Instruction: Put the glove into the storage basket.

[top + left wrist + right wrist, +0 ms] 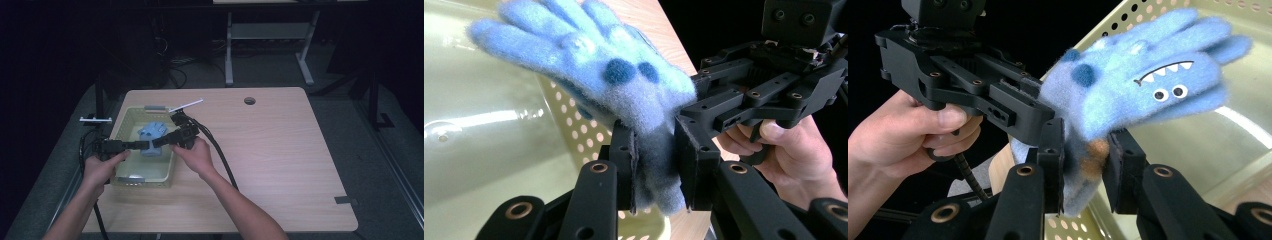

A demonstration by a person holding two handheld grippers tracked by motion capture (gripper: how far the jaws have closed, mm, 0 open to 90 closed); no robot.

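Both tools pinch the blue glove's [624,80] cuff, left tool [656,165] and right tool [1085,165] clamped on it above the perforated basket [125,120]. I judge I should keep both grips firm and pull apart evenly so the cuff opens without slipping.

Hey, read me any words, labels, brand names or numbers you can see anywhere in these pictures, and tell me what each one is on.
There is no readable text.
The blue glove carries only a stitched face, two eyes and a toothed mouth, plus dark blue spots.
The pale green basket and both grippers bear no lettering.
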